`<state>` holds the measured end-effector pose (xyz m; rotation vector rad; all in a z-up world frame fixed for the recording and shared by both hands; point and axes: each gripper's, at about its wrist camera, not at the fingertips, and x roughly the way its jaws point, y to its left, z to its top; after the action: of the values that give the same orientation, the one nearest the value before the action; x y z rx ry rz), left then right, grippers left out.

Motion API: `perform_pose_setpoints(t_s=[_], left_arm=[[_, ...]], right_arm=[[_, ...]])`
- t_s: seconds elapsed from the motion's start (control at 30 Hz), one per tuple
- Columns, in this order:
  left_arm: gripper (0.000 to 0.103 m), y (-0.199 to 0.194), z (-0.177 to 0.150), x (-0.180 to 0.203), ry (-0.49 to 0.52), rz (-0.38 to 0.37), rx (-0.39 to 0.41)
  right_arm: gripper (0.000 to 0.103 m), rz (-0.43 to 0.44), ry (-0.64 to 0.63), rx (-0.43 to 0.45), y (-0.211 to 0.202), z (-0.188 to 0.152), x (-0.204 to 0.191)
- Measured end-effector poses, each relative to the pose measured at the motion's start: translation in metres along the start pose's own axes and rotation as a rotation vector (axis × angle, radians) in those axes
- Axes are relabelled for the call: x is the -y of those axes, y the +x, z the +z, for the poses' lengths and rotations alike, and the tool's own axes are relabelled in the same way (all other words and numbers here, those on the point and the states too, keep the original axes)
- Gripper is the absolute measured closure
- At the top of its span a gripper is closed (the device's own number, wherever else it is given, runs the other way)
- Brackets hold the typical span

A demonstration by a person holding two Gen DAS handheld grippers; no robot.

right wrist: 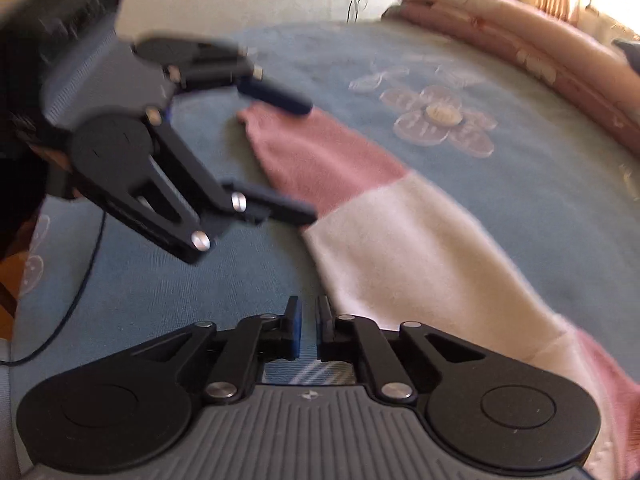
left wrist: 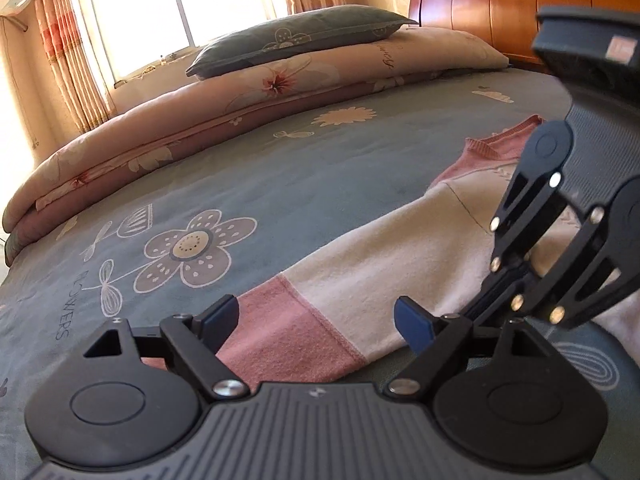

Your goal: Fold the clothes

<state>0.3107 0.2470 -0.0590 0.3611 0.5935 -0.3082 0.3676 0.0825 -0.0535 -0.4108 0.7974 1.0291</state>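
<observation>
we see a pink and cream sweater lying flat on a bed covered with a blue-grey sheet printed with flowers. one sleeve stretches out across the sheet, pink at the cuff end and cream further up, and the ribbed pink neckline shows at the far end in the left wrist view.

our left gripper hangs low over the pink cuff end of that sleeve, its blue-padded fingers spread wide with the fabric lying between and beneath them. we cannot tell whether the pads touch the cloth, but they are not pinching it. in the right wrist view the same gripper appears from the side, one finger near the cuff's end and the other by the sleeve's near edge where pink meets cream.

our right gripper has its fingers drawn almost together, only a thin slit left between the pads, and nothing is caught in them. it sits over bare sheet just beside the cream part of the sleeve. in the left wrist view its fingertips are hidden behind our own gripper.

a folded floral quilt lies along the far side of the bed with a grey pillow on top, near a wooden headboard and a curtained window.
</observation>
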Motion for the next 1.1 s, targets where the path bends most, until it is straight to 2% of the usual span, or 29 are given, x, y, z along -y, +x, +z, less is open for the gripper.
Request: perform_pose_setpoints(t_s=[0.17,0.27,0.4,0.43,0.57,0.67,0.7,0.73,0.8,0.83,0.87,0.9,1.0,1.1], left_arm=[[0.018,0.028,0.002,0.001,-0.067,0.014,-0.06],[0.018,0.045,-0.001,-0.003,-0.137,0.0,-0.127],[0.018,0.053,-0.012,-0.005,-0.173,-0.022,-0.169],[0.018,0.053,-0.014,-0.008,-0.187,-0.032,-0.167],[0.017,0.052,-0.018,-0.012,-0.221,-0.049,-0.161],[0.015,0.052,-0.018,-0.011,-0.215,-0.044,-0.153],[0.015,0.052,-0.019,-0.01,-0.215,-0.041,-0.151],[0.013,0.053,-0.019,-0.011,-0.218,-0.039,-0.149],[0.01,0.054,-0.021,-0.012,-0.228,-0.035,-0.145],[0.009,0.054,-0.021,-0.012,-0.232,-0.036,-0.143],[0.009,0.054,-0.022,-0.013,-0.234,-0.036,-0.14],[0.008,0.054,-0.022,-0.013,-0.236,-0.037,-0.139],[0.008,0.053,-0.022,-0.012,-0.238,-0.031,-0.139],[0.008,0.051,-0.02,-0.01,-0.238,-0.016,-0.137]], right_arm=[[0.09,-0.214,0.09,0.07,-0.039,0.002,0.063],[0.085,-0.292,0.121,0.077,-0.037,-0.001,0.095],[0.071,-0.288,0.067,0.018,-0.016,-0.014,0.109],[0.066,-0.281,0.037,0.001,-0.011,-0.016,0.11],[0.057,-0.247,-0.068,-0.04,0.005,-0.023,0.108],[0.046,-0.218,-0.118,-0.079,0.015,-0.023,0.112],[0.038,-0.218,-0.131,-0.086,0.018,-0.023,0.114],[0.036,-0.214,-0.136,-0.094,0.021,-0.022,0.116],[0.037,-0.18,-0.104,-0.109,0.023,-0.02,0.124],[0.043,-0.159,-0.087,-0.115,0.023,-0.019,0.126],[0.054,-0.128,-0.065,-0.115,0.021,-0.019,0.127],[0.07,-0.108,-0.052,-0.112,0.019,-0.02,0.126],[0.079,-0.159,-0.095,-0.085,0.015,-0.024,0.113],[0.082,-0.269,-0.072,-0.021,0.013,-0.018,0.117]])
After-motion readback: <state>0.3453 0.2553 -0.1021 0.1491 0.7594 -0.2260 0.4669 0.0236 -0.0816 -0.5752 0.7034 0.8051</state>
